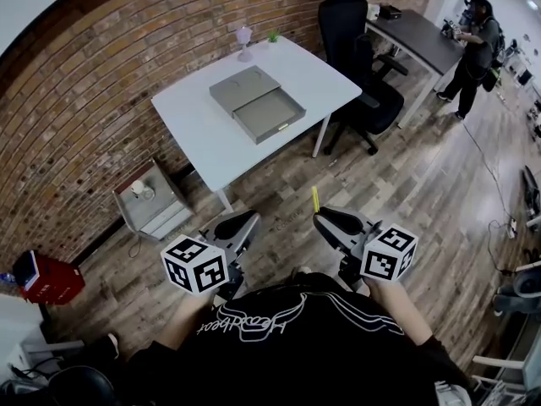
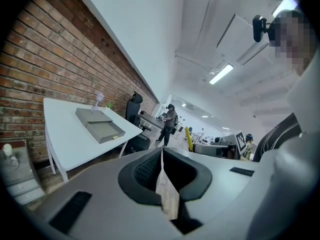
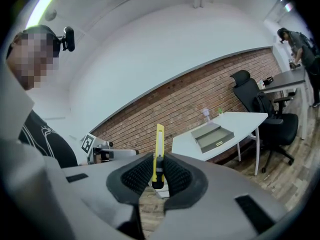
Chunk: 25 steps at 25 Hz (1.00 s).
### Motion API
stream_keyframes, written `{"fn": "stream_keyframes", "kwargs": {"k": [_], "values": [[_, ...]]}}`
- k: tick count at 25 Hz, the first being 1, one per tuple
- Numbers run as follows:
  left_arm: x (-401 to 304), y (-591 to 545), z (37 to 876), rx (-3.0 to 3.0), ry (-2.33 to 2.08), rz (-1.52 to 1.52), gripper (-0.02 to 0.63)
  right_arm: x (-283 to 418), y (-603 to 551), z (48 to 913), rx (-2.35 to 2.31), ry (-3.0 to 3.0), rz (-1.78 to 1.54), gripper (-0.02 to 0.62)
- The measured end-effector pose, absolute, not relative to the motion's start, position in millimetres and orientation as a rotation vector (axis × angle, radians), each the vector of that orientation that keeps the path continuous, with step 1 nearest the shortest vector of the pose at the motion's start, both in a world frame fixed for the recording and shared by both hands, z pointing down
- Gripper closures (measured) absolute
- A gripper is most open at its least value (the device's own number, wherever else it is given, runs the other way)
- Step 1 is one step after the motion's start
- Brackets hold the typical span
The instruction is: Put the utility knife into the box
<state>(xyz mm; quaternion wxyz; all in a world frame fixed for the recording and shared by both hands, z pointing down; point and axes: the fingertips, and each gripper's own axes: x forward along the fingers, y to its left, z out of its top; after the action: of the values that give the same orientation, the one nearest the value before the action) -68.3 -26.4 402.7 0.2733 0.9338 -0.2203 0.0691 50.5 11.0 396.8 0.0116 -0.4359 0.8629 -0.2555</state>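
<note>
The yellow utility knife (image 1: 314, 199) stands upright between the jaws of my right gripper (image 1: 321, 219), which is shut on it low on its handle. In the right gripper view the knife (image 3: 159, 144) sticks up out of the black pads (image 3: 175, 174). My left gripper (image 1: 250, 219) is beside it, shut with nothing in it; its pads (image 2: 145, 170) meet at the tip. Both grippers are held close to the body, over the wooden floor. The grey box (image 1: 257, 102) lies well ahead on the white table (image 1: 194, 125), its drawer pulled open towards me.
A purple glass (image 1: 244, 41) and a small plant (image 1: 272, 35) stand at the table's far edge. A black office chair (image 1: 359, 57) is right of the table. A person (image 1: 476, 45) stands at a dark desk (image 1: 418, 36). A grey cabinet (image 1: 152, 200) and a red crate (image 1: 49, 279) sit by the brick wall.
</note>
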Motion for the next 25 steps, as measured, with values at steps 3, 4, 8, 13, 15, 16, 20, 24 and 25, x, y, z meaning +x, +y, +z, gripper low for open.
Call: {"fn": "stream_keyframes", "kwargs": {"k": [3,4,8,13,15,16,20,24,25], "values": [[-66.1,-38.4,405.8,2.505,-0.604,0.192,0.569,56.1,0.1,400.4,-1.364,2.684,-0.808,0.529],[-65.7,-43.8,406.8,2.503,-0.614,0.192,0.569,58.6,-4.9,401.8,-1.367,2.684,-0.811,0.529],[-67.8,-69.9,408.1,2.480,-0.668,0.173,0.569,66.2,-30.4,406.4,-1.339,2.686,-0.840,0.529],[-65.1,-107.5,408.9,2.465,-0.723,0.164,0.569,69.0,-80.8,406.5,-1.277,2.716,-0.862,0.529],[-63.5,-127.6,410.4,2.452,-0.747,0.164,0.569,69.6,-106.4,405.5,-1.251,2.736,-0.863,0.529],[-62.5,-138.0,410.9,2.446,-0.760,0.165,0.569,70.5,-119.6,405.3,-1.241,2.746,-0.865,0.529],[-58.9,-176.7,414.7,2.407,-0.799,0.176,0.569,73.8,-174.2,405.7,-1.195,2.784,-0.875,0.529],[-64.1,-214.6,422.2,2.346,-0.850,0.180,0.569,72.9,-228.1,413.7,-1.159,2.814,-0.902,0.528],[-66.0,-224.4,423.7,2.339,-0.866,0.180,0.569,72.5,-240.6,416.5,-1.156,2.824,-0.905,0.528]]}}
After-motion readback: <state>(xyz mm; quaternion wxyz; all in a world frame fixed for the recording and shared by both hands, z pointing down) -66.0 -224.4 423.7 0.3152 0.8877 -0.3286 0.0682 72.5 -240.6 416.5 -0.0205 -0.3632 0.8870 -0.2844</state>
